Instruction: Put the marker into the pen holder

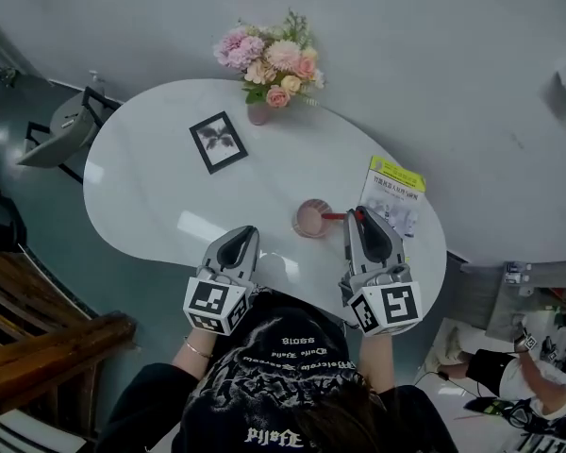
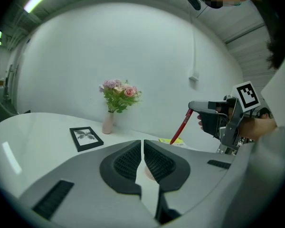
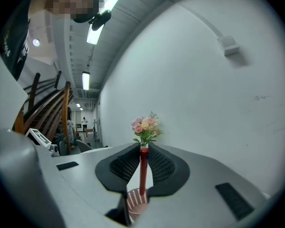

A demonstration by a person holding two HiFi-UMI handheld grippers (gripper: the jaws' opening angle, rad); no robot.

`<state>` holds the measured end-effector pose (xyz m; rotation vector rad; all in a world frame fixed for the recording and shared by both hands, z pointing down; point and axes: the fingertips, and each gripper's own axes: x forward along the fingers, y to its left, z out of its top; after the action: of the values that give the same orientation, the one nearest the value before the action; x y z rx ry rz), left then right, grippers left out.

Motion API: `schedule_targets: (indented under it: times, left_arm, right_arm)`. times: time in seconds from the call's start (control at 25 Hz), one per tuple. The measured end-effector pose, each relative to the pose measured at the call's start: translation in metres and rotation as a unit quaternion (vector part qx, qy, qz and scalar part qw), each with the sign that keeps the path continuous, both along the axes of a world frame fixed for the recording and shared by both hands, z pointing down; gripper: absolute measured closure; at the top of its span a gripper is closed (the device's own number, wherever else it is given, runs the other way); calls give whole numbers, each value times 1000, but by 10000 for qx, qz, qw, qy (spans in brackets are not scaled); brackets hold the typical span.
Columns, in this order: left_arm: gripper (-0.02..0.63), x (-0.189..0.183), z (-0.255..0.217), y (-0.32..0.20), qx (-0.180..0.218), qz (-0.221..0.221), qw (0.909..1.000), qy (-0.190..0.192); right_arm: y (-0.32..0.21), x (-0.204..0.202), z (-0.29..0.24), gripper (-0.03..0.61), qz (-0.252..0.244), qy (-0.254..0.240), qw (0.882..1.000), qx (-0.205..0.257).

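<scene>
The red marker (image 1: 338, 216) is pinched at its upper end between the pads of my right gripper (image 1: 357, 215). It slants down toward the pink mesh pen holder (image 1: 311, 220) on the white table (image 1: 151, 187). In the right gripper view the marker (image 3: 143, 171) runs along the jaws of the right gripper (image 3: 143, 148), with its lower end at the mouth of the holder (image 3: 134, 202). My left gripper (image 1: 244, 231) rests low to the holder's left, shut and with nothing in it. In the left gripper view the left gripper (image 2: 142, 144) hides most of the holder (image 2: 147, 173), and the marker (image 2: 182, 126) hangs from the right gripper (image 2: 194, 105).
A vase of pink flowers (image 1: 269, 69) stands at the table's far edge, and a black picture frame (image 1: 218, 141) lies in front of it. A yellow-topped booklet (image 1: 393, 193) lies right of the holder. A chair (image 1: 61, 130) stands beyond the table's left end.
</scene>
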<state>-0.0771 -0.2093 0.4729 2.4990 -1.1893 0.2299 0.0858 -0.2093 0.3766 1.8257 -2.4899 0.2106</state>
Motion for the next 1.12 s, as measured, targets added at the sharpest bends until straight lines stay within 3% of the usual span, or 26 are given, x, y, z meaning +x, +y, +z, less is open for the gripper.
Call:
schedule_targets:
  times: [1.12]
  left_arm:
    - [578,-16,4,-8,-94,-516,9984,-230]
  right_arm:
    - [-32,-17,63,504,-502,12,9966,-660]
